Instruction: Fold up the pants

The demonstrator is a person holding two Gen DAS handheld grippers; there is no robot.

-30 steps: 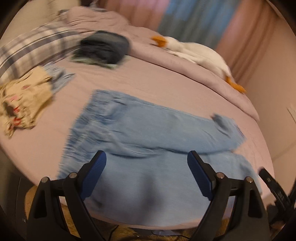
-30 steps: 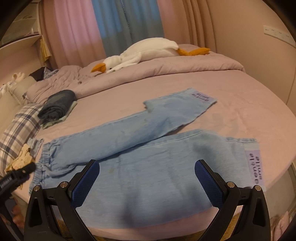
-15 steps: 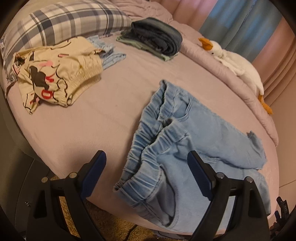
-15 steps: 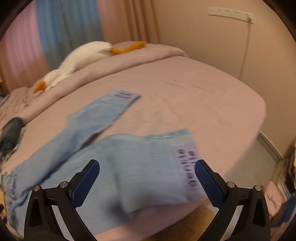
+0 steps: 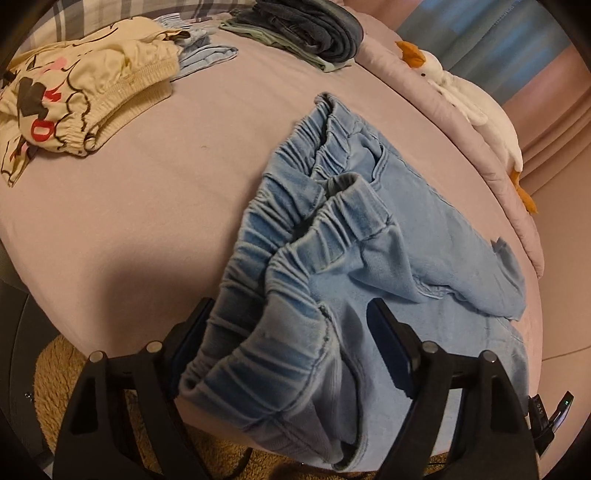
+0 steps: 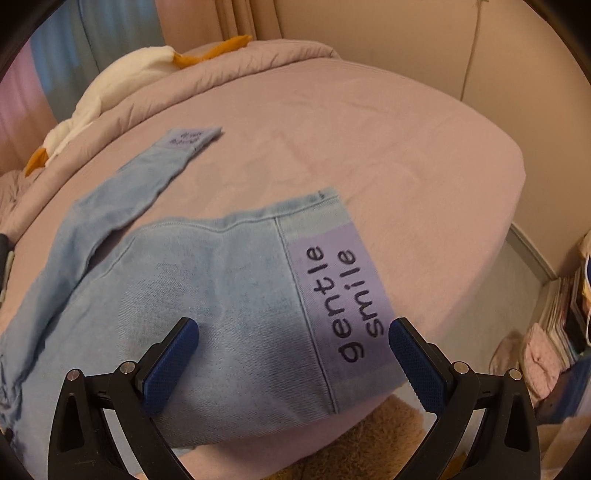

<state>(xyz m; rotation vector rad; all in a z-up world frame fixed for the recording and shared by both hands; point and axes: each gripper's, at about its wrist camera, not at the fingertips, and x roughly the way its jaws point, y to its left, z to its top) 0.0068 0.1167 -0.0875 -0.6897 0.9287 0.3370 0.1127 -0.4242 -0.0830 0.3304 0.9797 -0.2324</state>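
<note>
Here, at the bed's [image 5: 129, 221] left end, your left gripper [image 5: 291, 339] straddles the gathered waistband [image 5: 280, 280] of the light blue pants [image 5: 424, 240]; its jaws are closing with that elastic bunched between them, though the pads do not yet press on it. The pants lie flat along the near edge of the bed, legs running toward the right end. Beyond the waistband, near the far left corner, sit a cream printed garment [image 5: 74, 96] and a dark folded stack [image 5: 310, 26], with a plush goose [image 5: 476, 107] along the far edge. Further right, your right gripper [image 6: 293, 354] hangs released, jaws wide, over the near leg's hem, its fingers either side of the purple "gentle smile" cuff patch [image 6: 340, 295] without pinching it. The other leg's cuff [image 6: 188, 138] lies farther in.
</note>
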